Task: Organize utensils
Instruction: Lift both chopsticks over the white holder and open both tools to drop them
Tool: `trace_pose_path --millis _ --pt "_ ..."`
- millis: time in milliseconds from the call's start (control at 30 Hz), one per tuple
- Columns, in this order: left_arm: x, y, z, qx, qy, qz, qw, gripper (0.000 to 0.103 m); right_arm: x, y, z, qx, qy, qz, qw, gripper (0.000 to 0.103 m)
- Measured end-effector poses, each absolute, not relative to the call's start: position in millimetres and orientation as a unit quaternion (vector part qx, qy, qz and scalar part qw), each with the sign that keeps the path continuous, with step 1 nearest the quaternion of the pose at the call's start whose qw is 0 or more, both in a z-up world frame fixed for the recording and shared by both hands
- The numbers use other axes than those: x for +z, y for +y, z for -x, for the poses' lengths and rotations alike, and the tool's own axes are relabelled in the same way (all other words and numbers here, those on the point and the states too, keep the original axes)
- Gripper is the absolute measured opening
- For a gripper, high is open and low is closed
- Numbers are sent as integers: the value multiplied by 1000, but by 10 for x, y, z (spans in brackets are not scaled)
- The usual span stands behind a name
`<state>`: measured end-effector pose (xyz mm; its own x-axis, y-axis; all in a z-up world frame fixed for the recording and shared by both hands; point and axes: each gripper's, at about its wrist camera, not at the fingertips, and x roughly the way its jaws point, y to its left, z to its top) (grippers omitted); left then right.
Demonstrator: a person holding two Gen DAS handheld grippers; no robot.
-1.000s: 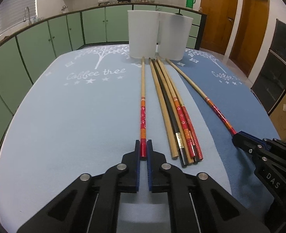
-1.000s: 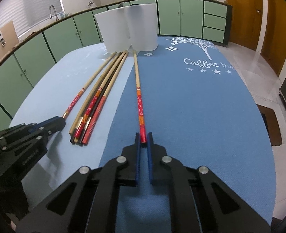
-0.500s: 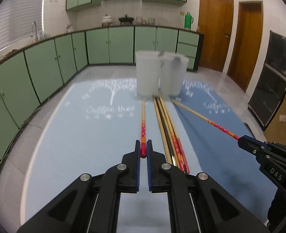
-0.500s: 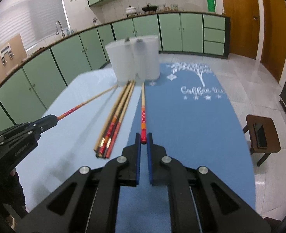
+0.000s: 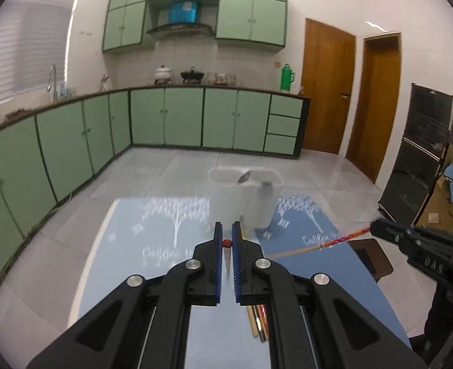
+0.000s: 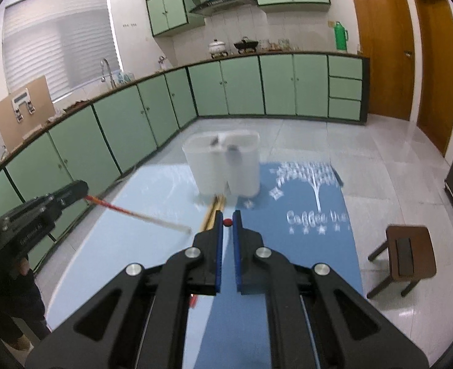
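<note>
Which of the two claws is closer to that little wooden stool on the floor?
Right. The right gripper hangs over the dark blue half of the table, on the stool's side; the left gripper is across the table, over the light blue half. Each grips a chopstick.

White script on the mat (image 6: 303,246) over the desk read "Coffee" plus a blurred 2nd word, partly legible as "tr..", under a white tree print w/ stars, right wrist view. In the left wrist view the same mat (image 5: 128,261) showed "Coffee" twice: once left of centre, half cut off by the left hand-held gripper (image 5: 227,243), once on the darker blue part at right, both smeared by motion blur. The right hand-held gripper (image 5: 426,255) body carried embossed letters approx. "DAS". The left hand-held gripper body as seen in the right wrist view (image 6: 32,230) had a printed word, too blurred to read.
</note>
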<state>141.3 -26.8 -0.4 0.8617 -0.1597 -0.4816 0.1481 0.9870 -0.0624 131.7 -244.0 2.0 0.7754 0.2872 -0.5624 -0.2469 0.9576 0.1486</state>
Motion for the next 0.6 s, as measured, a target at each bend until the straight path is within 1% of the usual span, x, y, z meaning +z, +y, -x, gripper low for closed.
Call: trace_pose_path --millis 400,600 --pt "235 -298 -1711 -106 240 18 965 6 495 -2369 -1666 162 293 8 942 5" --pt "562 -298 -1767 -111 203 19 973 6 925 -2497 -1729 181 259 -3 949 5"
